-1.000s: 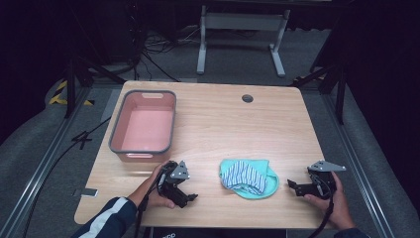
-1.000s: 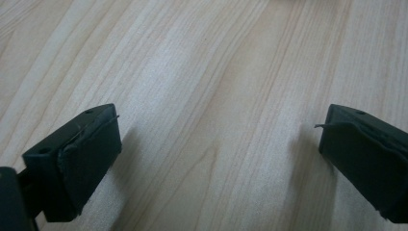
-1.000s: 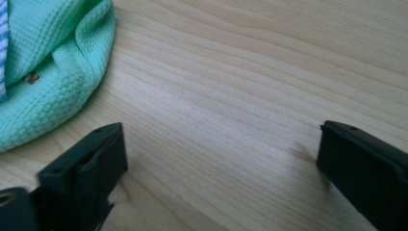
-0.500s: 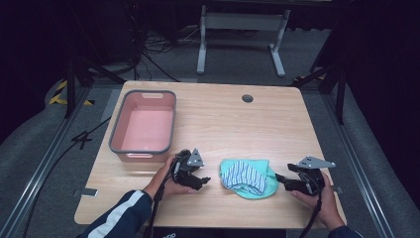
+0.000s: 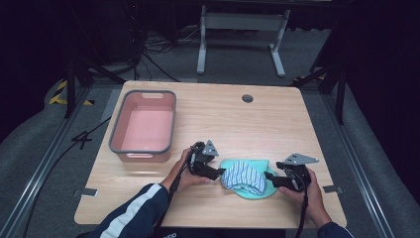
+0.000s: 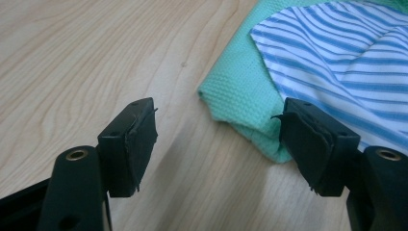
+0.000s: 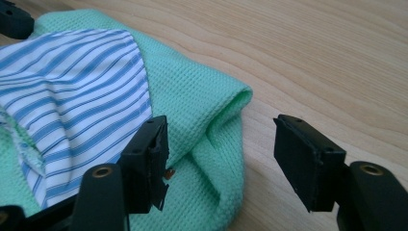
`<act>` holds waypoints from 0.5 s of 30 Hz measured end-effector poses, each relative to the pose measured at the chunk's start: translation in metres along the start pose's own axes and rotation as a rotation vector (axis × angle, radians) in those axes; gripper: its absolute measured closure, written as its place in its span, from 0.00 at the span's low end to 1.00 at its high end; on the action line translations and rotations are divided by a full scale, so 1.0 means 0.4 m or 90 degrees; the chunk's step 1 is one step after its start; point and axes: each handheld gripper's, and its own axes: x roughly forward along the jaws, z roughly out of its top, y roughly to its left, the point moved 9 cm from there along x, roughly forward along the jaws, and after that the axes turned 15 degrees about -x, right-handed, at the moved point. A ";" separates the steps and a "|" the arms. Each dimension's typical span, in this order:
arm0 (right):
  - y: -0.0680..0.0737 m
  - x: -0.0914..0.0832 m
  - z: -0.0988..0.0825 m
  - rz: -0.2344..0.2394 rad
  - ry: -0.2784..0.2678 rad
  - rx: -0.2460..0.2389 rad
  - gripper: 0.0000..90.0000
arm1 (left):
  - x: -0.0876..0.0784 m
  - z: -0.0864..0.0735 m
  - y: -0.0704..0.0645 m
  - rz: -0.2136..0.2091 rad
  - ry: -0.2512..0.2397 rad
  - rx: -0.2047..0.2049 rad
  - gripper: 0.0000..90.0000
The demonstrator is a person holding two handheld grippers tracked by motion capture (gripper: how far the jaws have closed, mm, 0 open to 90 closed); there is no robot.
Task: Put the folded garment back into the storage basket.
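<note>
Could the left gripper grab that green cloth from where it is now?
Probably yes. The left gripper is open, its jaws straddling the edge of the green cloth, with bare table around and nothing between. The striped cloth lies on top, farther in.

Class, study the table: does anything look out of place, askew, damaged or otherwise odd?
Only the cloths look untidy: the striped cloth lies rumpled on the green cloth, whose edge is folded over on itself. The pink bin sits square. Both the left gripper and right gripper are open, holding nothing.
</note>
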 end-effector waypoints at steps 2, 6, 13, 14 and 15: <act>0.003 0.012 -0.001 0.005 0.008 0.000 0.43 | 0.010 -0.001 -0.005 -0.006 0.003 -0.002 0.31; 0.015 0.034 -0.013 0.013 0.030 0.000 0.42 | 0.030 -0.014 -0.007 -0.011 0.015 -0.012 0.28; 0.021 0.034 -0.013 0.006 0.028 -0.001 0.47 | 0.031 -0.019 -0.010 0.009 0.001 -0.022 0.26; 0.024 0.033 -0.012 0.009 0.027 -0.001 0.49 | 0.031 -0.019 -0.011 0.010 0.003 -0.025 0.26; 0.027 0.032 -0.011 0.010 0.030 0.000 0.51 | 0.030 -0.019 -0.011 0.010 0.007 -0.025 0.27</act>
